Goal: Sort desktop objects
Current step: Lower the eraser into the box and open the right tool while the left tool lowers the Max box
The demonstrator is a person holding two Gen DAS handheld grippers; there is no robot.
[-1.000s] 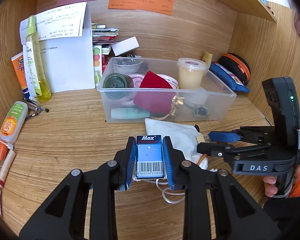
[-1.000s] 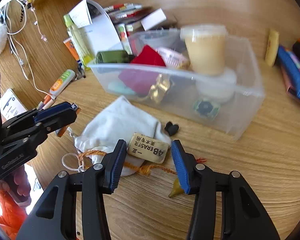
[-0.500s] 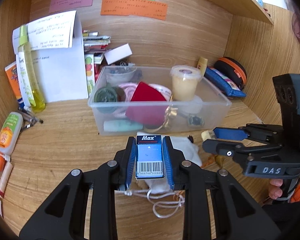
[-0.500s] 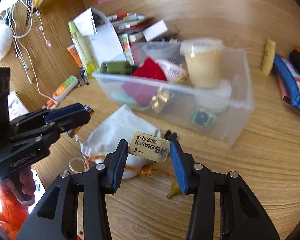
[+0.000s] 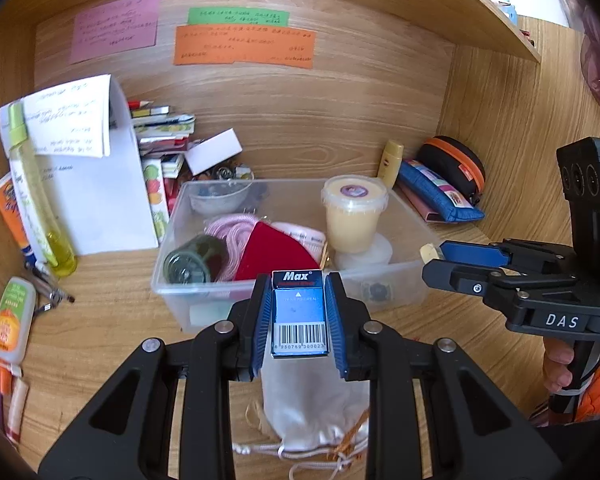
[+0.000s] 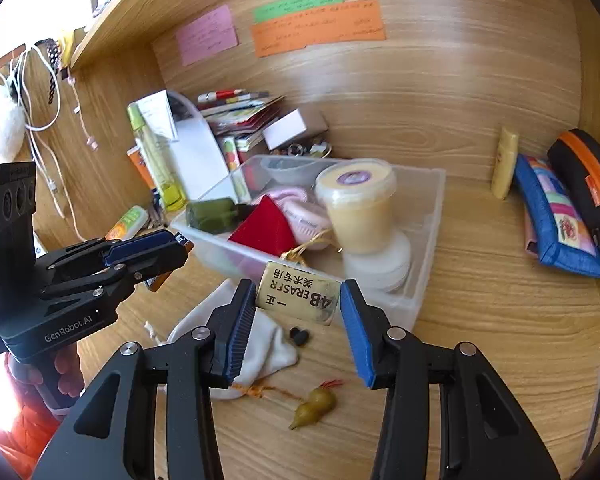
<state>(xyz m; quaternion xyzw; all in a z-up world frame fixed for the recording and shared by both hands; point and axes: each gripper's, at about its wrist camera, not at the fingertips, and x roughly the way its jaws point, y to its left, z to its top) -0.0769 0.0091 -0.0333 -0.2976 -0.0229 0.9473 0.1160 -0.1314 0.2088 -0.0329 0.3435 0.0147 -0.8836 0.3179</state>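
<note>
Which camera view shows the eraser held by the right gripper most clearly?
The right wrist view: the eraser sits between the right gripper fingers, its printed label facing the camera. The left wrist view shows only its pale end poking past the blue pads.

Pouch (image 5: 312, 408) lies before bin (image 5: 400, 280) — tub (image 5: 354, 216) in bin, R side.

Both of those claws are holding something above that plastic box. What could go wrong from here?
1. The eraser sits tilted in the right gripper, pinched at its ends, so it might twist loose and miss the box.
2. The box is crowded: dropping the staple box, held by the left gripper, could knock the yellow tub perched on a white lid.
3. The two grippers hang close together and might collide.
</note>
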